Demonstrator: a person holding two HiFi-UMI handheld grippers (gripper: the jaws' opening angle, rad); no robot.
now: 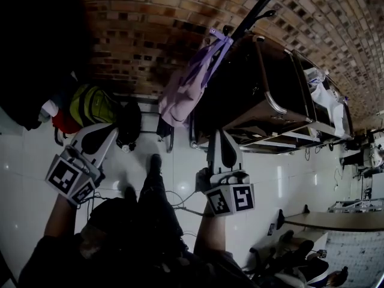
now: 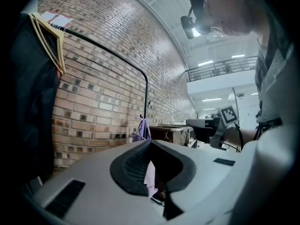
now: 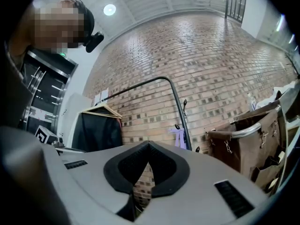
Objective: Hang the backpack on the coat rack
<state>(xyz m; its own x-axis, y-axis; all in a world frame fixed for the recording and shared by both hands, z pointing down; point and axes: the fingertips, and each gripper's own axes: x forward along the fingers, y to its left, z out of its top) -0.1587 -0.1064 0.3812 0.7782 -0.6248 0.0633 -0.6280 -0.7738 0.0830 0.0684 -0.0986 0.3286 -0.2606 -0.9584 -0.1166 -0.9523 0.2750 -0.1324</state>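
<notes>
The purple backpack (image 1: 191, 81) hangs by its top loop on a hook of the black coat rack pole (image 1: 259, 6), against the brick wall. Both grippers are held away from it, pointing toward the rack. My left gripper (image 1: 111, 129) is shut with nothing in it, and so is my right gripper (image 1: 222, 133). In the left gripper view the backpack (image 2: 140, 131) shows small beyond the closed gripper (image 2: 151, 143). From the right gripper view the backpack (image 3: 179, 137) hangs beside the pole (image 3: 180, 114), beyond the closed gripper (image 3: 149, 145).
A brown canvas cart with a metal rim (image 1: 271, 98) stands right of the rack. A yellow-green bag (image 1: 91, 104) and a red one (image 1: 63, 123) lie at the wall to the left. A dark garment on a wooden hanger (image 3: 96, 125) hangs from the rail. Cables trail on the white floor (image 1: 180, 200).
</notes>
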